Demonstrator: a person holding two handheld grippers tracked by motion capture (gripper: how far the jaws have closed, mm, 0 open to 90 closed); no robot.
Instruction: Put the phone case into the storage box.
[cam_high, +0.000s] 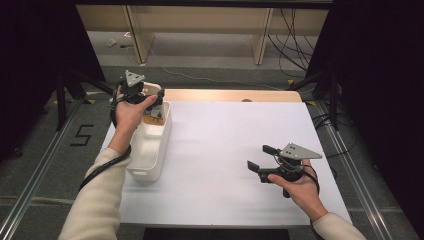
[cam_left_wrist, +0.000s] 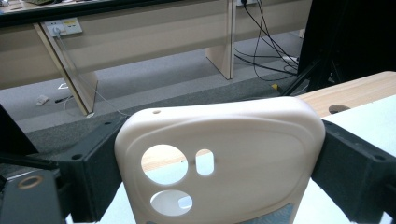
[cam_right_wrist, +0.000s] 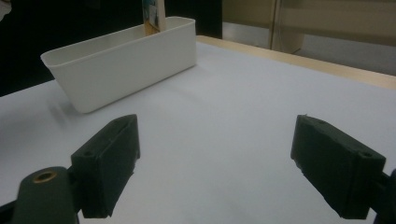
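— Cream plastic phone case, camera cut-outs showing: where was it?

— Clamped edge to edge in the left gripper, held over the far end of the white bin at the tabletop's left side.

— And the right gripper?

— It hovered well apart above the white tabletop, jaws spread wide with nothing between them, pointed toward the bin.
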